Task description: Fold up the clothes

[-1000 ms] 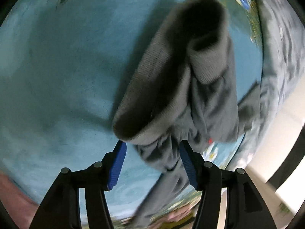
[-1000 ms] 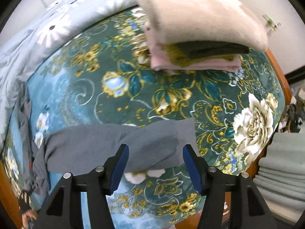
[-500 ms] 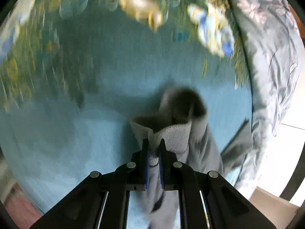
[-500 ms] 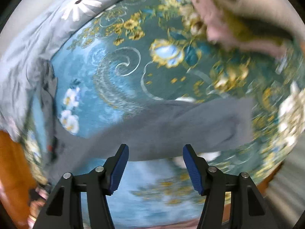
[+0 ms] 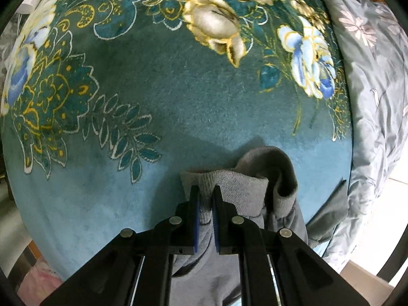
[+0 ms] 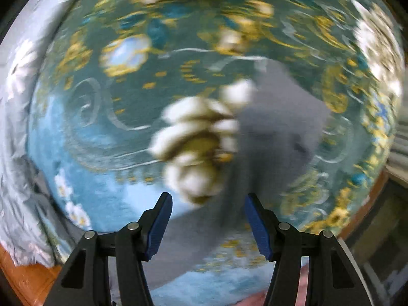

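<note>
Pinching the ribbed cuff (image 5: 224, 186) of a grey sweatshirt (image 5: 255, 204), the left gripper (image 5: 204, 213) has its blue pads pressed onto the knit with only the fabric's thickness between them. That cuff stands up from the teal floral blanket (image 5: 158, 97), its sleeve opening gaping dark just to the right, and the rest of the garment trails down under the fingers. Beside the blanket's right edge lies a grey flower-printed quilt (image 5: 369, 81)

The right gripper (image 6: 207, 219) hangs over the same blanket (image 6: 102, 127) with its fingers spread wide, nothing between them. Another stretch of the grey sweatshirt (image 6: 275, 137) lies flat on the blanket ahead of and below those fingers (this view is badly motion-blurred, so finer detail is lost)
</note>
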Demonstrator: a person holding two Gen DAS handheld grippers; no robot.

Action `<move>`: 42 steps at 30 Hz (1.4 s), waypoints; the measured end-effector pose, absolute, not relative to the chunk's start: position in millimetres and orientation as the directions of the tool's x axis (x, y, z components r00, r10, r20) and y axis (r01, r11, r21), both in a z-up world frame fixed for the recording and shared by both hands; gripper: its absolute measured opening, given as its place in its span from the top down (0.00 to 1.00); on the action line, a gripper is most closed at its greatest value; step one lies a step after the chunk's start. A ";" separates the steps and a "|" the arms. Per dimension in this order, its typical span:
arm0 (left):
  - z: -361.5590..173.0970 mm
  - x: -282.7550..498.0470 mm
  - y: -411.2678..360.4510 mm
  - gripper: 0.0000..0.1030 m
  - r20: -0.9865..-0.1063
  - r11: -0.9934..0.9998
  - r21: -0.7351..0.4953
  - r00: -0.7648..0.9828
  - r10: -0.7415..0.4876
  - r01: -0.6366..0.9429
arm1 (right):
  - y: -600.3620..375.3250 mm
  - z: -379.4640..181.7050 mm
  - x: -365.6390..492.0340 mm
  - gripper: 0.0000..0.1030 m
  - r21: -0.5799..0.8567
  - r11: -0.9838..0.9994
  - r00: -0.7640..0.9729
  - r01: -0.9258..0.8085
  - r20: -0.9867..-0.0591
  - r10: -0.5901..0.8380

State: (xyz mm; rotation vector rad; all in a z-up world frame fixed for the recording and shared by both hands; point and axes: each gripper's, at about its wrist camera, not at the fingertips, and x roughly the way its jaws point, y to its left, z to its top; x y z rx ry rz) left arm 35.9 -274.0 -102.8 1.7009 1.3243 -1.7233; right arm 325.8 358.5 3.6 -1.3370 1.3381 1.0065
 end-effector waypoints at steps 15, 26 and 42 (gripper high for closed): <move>-99.4 16.7 -263.1 0.91 -0.931 -0.541 -0.320 -0.154 0.330 0.778 | 356.0 -22.2 337.9 0.64 0.011 0.165 -0.048 -0.986 -0.974 -0.219; -87.6 22.2 -258.6 0.91 -0.934 -0.557 -0.303 -0.124 0.336 0.773 | 359.5 -28.5 353.1 0.66 -0.078 0.163 0.041 -0.983 -0.975 -0.219; -18.6 -10.1 -236.8 0.93 -0.894 -0.633 -0.438 -0.236 0.381 0.638 | 377.7 50.3 331.5 0.98 0.236 0.009 -0.236 -0.972 -0.968 -0.081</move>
